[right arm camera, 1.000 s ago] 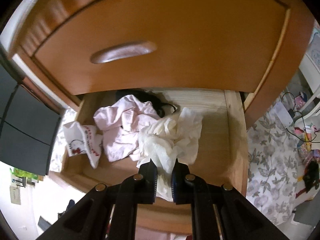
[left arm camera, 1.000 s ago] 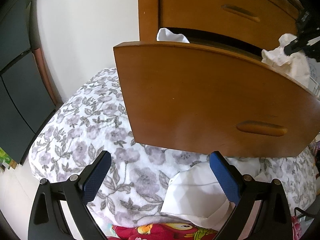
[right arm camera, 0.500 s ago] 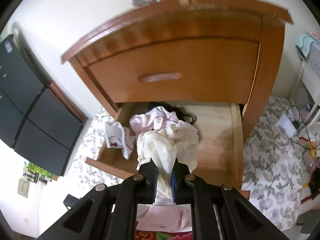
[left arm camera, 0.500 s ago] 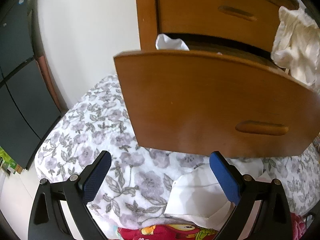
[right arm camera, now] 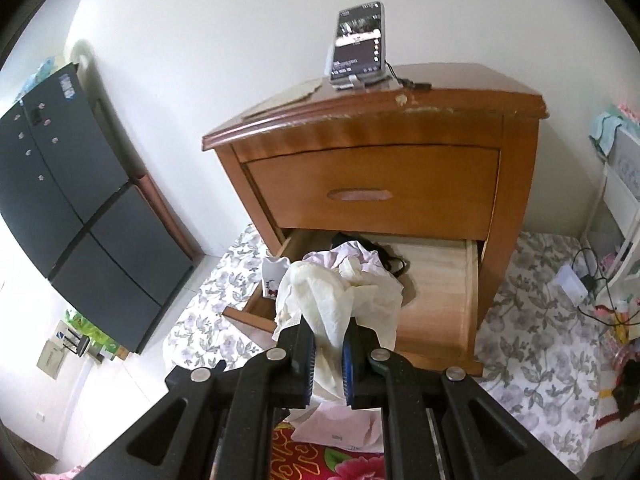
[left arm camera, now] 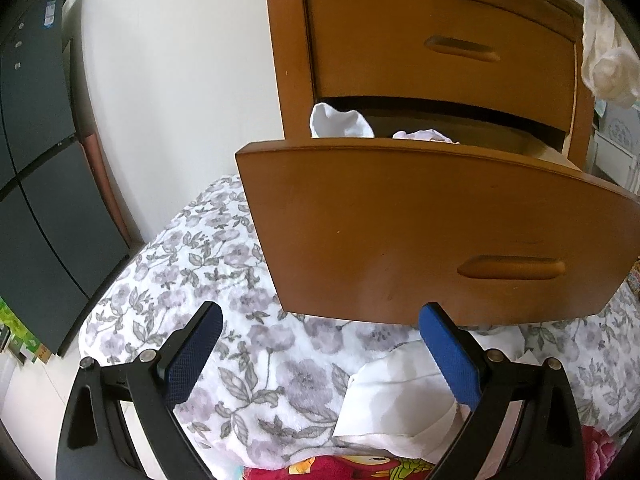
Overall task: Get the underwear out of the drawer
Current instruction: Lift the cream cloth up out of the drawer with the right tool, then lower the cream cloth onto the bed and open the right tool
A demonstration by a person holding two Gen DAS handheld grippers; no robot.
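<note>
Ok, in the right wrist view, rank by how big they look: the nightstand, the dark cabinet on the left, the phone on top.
1. nightstand
2. dark cabinet, somewhat smaller
3. phone, far smallest, though it stands farthest back

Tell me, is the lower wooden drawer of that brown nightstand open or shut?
Open. The lower wooden drawer is pulled out of the brown nightstand, showing crumpled clothes inside.

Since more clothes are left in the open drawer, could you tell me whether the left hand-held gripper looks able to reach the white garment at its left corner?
Probably yes: the left hand-held gripper is open and empty, and the white garment pokes above the drawer front, uncovered.
</note>
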